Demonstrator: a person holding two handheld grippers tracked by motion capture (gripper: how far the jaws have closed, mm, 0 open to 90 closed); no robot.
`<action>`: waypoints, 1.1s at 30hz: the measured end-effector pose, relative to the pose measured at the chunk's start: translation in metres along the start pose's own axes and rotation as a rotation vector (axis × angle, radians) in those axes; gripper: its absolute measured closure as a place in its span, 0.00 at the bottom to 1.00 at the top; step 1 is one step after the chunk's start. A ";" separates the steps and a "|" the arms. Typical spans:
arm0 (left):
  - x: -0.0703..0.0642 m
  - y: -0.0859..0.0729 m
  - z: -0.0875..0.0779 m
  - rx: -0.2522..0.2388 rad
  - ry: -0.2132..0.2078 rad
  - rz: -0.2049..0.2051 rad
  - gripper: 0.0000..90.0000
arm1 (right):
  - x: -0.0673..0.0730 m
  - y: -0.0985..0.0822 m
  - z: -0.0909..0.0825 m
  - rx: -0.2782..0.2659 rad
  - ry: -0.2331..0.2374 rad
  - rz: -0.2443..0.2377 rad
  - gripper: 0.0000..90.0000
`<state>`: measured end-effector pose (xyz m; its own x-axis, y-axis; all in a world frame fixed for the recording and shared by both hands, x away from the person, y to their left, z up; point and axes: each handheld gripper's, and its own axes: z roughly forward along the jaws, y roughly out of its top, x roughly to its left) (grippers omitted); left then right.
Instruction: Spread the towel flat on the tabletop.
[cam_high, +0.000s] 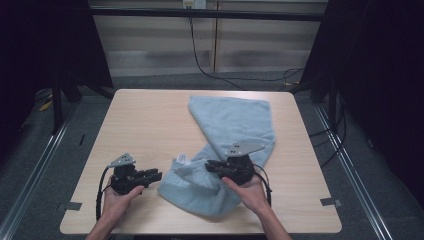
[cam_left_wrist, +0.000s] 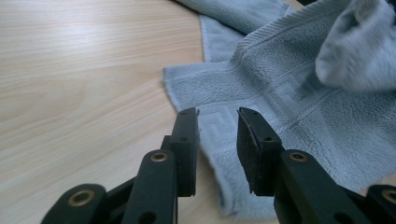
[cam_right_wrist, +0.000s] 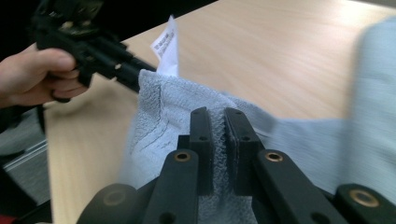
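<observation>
So far the right tongs (cam_right_wrist: 217, 116) grip the towel (cam_high: 235, 120) by a fold; the left tongs (cam_left_wrist: 217, 116) hang released beside its corner, folding barely begun.

Light blue towel (cam_high: 227, 137), rumpled and half folded, runs diagonally from counter's far middle to near edge, white label standing up.

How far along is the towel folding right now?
Done: little, the light blue towel lies loosely doubled over on the table, not squared. In hand: the right tool pinches a raised fold of towel; the left tool hovers open over the near corner. Left: grab that corner, then fold neatly.
</observation>
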<state>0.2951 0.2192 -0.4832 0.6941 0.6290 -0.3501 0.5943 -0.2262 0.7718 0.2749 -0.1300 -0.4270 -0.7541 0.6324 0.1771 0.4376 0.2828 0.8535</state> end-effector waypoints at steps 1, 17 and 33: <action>-0.003 0.001 0.004 0.013 -0.005 0.017 0.75 | -0.003 -0.002 -0.005 -0.004 -0.019 0.007 0.93; -0.038 -0.006 0.052 0.192 -0.043 0.177 0.87 | -0.050 -0.090 -0.092 0.023 -0.300 0.232 0.94; -0.053 -0.028 0.020 0.249 -0.106 0.202 0.96 | -0.031 -0.105 -0.113 0.068 -0.320 0.214 0.69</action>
<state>0.2497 0.1775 -0.4966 0.8387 0.4748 -0.2666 0.5122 -0.5217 0.6823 0.1969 -0.2612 -0.4670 -0.4558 0.8724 0.1766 0.6080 0.1602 0.7776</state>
